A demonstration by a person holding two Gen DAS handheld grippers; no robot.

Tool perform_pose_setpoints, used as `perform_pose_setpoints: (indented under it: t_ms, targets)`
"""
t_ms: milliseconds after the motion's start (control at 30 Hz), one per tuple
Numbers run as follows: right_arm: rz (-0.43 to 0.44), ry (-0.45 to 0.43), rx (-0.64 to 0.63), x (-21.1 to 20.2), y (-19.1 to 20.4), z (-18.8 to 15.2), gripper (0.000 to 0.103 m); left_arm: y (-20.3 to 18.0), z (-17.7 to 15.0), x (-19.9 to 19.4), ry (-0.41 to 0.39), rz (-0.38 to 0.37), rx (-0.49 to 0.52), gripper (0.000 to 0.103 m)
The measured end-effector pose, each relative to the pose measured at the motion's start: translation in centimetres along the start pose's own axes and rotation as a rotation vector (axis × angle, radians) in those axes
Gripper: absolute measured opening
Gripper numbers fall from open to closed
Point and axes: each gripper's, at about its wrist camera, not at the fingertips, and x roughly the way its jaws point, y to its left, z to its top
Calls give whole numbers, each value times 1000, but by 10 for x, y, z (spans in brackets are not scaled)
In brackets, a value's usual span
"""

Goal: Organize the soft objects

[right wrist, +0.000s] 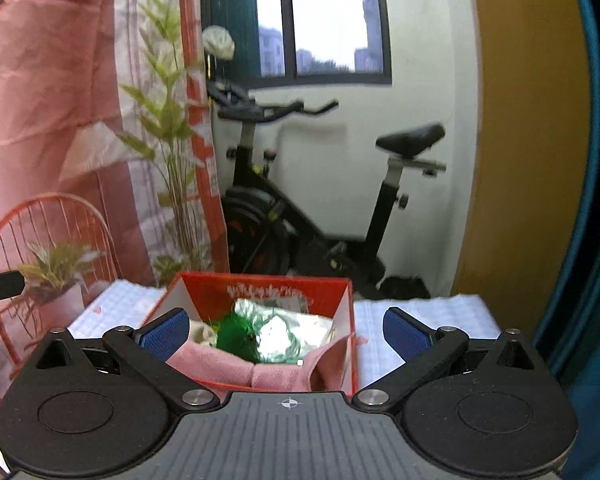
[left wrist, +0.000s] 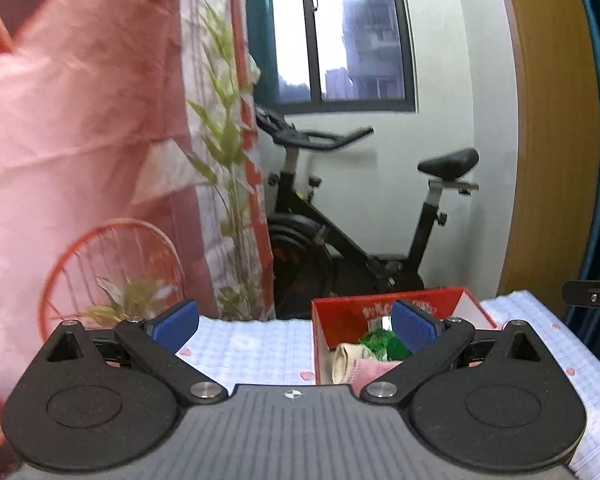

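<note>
A red cardboard box (right wrist: 342, 300) stands on a table covered with a light checked cloth (right wrist: 384, 340). It holds a pink towel (right wrist: 236, 368), a green fluffy object (right wrist: 236, 334), a shiny silver-white piece (right wrist: 284, 328) and a beige cloth (right wrist: 202, 330). My right gripper (right wrist: 286, 334) is open and empty, held above the box's near edge. In the left wrist view the box (left wrist: 348, 312) sits to the right, with the pink towel (left wrist: 370, 372), beige cloth (left wrist: 346, 360) and green object (left wrist: 380, 344) inside. My left gripper (left wrist: 296, 326) is open and empty, left of the box.
An exercise bike (left wrist: 340, 240) stands behind the table under a window. A pink curtain (left wrist: 80, 120), a tall green plant (left wrist: 228, 160) and an orange wire chair (left wrist: 112, 272) are at the left. A yellow panel (left wrist: 552, 140) and blue fabric (right wrist: 596, 200) are at the right.
</note>
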Motion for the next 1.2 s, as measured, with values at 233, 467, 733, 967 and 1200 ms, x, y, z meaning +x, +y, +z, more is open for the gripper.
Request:
perform_pose_setpoints:
  t_ms: [233, 467, 733, 967, 1200]
  targets:
    - [-6, -110, -8, -76, 8, 15, 103, 3, 23, -70, -78, 13, -31, 103]
    - [28, -179, 48, -145, 9, 19, 103, -7, 27, -127, -139, 20, -42, 103]
    - [4, -213, -3, -180, 10, 16, 103, -11, 22, -134, -140, 16, -31, 103]
    - [-31, -212, -10, -178, 9, 16, 103, -9, 17, -124, -113, 30, -27, 103]
    - [-48, -202, -1, -171, 6, 13, 103, -6, 15, -121, -94, 36, -30, 103]
